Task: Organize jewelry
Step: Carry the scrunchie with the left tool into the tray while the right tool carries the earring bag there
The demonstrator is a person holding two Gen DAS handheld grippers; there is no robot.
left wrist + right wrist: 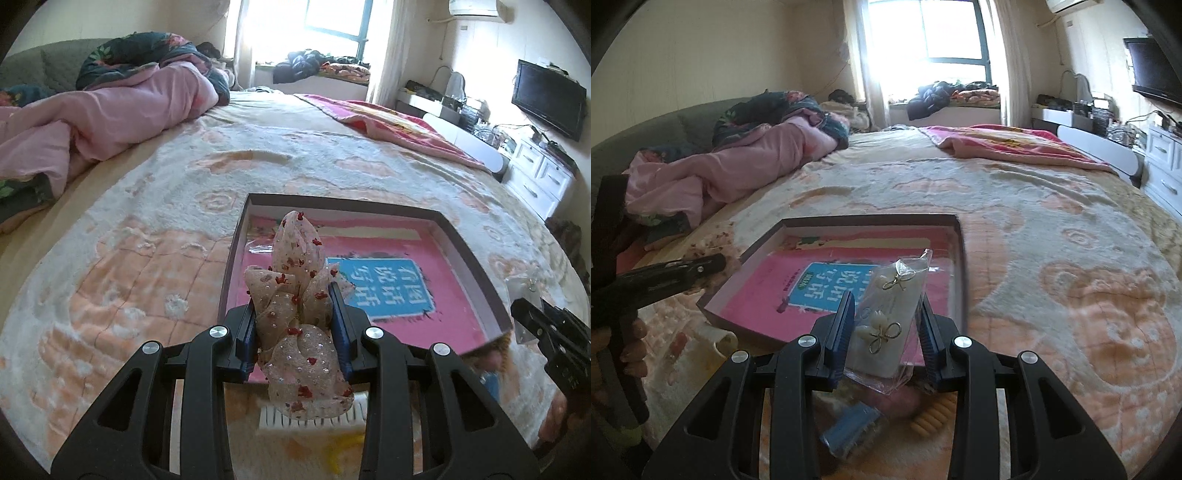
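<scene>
The shallow cardboard box (476, 254), lined with a pink printed sheet, lies on the bed just ahead of and below both claws, so each load has only to go forward and down into it. The left gripper (295, 317) is clamped on a gauzy pink hair bow (295, 295) that stands upright between its pads, its long axis pointing toward the box's far wall. The right gripper (886, 328) pinches a clear packet of bow-shaped earrings (890, 314), tilted up over the box's near right corner. Neither is clearly the nearer. Nearer than the box, under the claws, a blue clip (849, 432), a beaded piece (932, 415) and a white comb (306, 417) show only as blurred, half-hidden shapes. The box's near wall is covered by both grippers.
</scene>
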